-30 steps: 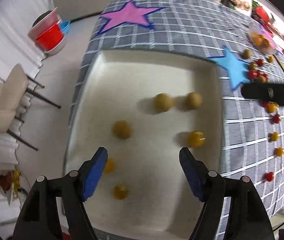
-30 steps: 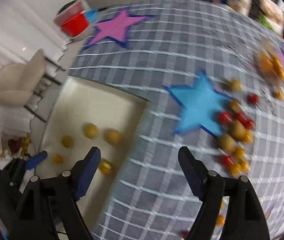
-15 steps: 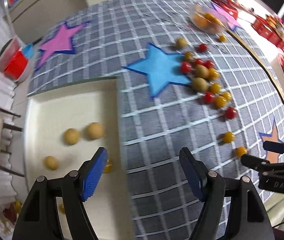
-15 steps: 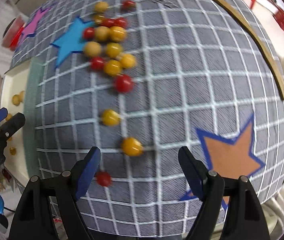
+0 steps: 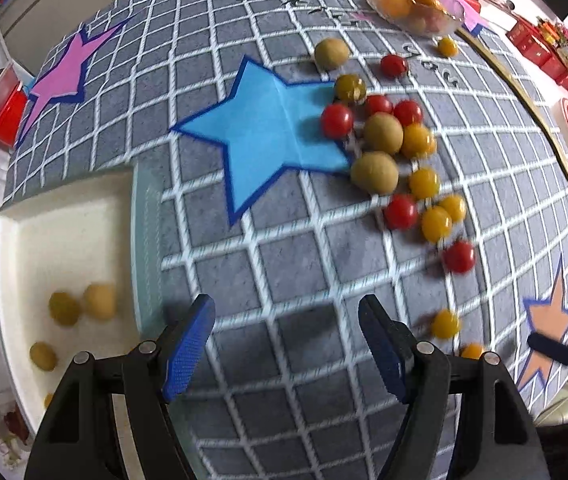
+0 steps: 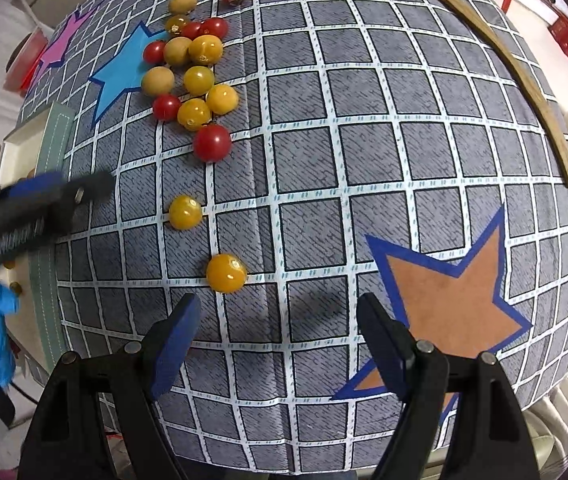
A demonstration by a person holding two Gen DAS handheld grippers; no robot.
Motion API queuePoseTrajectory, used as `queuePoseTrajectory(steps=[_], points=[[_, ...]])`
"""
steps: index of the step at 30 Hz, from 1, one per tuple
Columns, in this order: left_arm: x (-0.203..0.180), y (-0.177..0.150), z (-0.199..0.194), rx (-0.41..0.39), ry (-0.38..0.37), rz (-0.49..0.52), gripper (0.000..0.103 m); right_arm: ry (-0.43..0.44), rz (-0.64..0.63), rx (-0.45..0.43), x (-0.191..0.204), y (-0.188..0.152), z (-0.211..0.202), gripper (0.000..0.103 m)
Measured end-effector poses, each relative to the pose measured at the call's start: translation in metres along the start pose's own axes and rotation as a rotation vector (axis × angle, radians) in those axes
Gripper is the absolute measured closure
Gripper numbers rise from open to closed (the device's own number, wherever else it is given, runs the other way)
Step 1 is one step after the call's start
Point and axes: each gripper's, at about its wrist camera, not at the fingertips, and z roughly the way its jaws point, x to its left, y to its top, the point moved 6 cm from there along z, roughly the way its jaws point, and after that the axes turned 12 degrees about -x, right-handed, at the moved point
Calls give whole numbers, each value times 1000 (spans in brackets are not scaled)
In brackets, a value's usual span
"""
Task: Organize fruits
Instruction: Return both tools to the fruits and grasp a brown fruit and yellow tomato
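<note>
A heap of red, yellow and tan-green small fruits (image 5: 388, 140) (image 6: 192, 76) lies on the grey checked cloth beside the blue star (image 5: 268, 132). Two lone yellow fruits (image 6: 226, 273) (image 6: 185, 212) sit nearer the front. A white tray (image 5: 16, 232) at the left holds several tan and yellow fruits (image 5: 100, 300). My left gripper (image 5: 286, 344) hangs open over bare cloth just right of the tray. My right gripper (image 6: 276, 340) is open and empty, with the nearest yellow fruit just beyond its left finger. The left gripper (image 6: 36, 204) shows blurred at the right wrist view's left edge.
A clear bag of yellow and orange fruits (image 5: 412, 2) lies at the far side. A wooden strip (image 6: 524, 80) curves along the cloth's right side. An orange star (image 6: 448, 300) is near the front right corner. Red containers (image 5: 2, 112) stand beyond the table on the left.
Both grippers have swung rightward off the tray side: the left now hangs over the cloth by the tray's edge, the right over the front cloth by the orange star. Both stayed open.
</note>
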Motion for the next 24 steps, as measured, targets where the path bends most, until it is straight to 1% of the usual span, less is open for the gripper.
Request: queuePoseTrajectory(steps=[8,12,18,20,22,23,24], points=[[-16,37,24,-35,-30,8,28,12,-28,-12,15,1,11,21],[-12,43,29,-37,-27,9,28,21,-41,-17,28,0,21,25],[-3,55,34,-50,-15,10,28,20,-77,-47,51,7,32,28],[-7,63,38,-53,-1,21,30,11,-97,-55,57,12,35,31],[-11,69,43,-61,0,29,36,-2,-117,-63,64,17,37,41],[-14,71,44,-62,0,31,39,10,-117,-73,69,20,38,44],[-25,74,43,-63,0,34,41,12,-122,-73,72,22,38,48]])
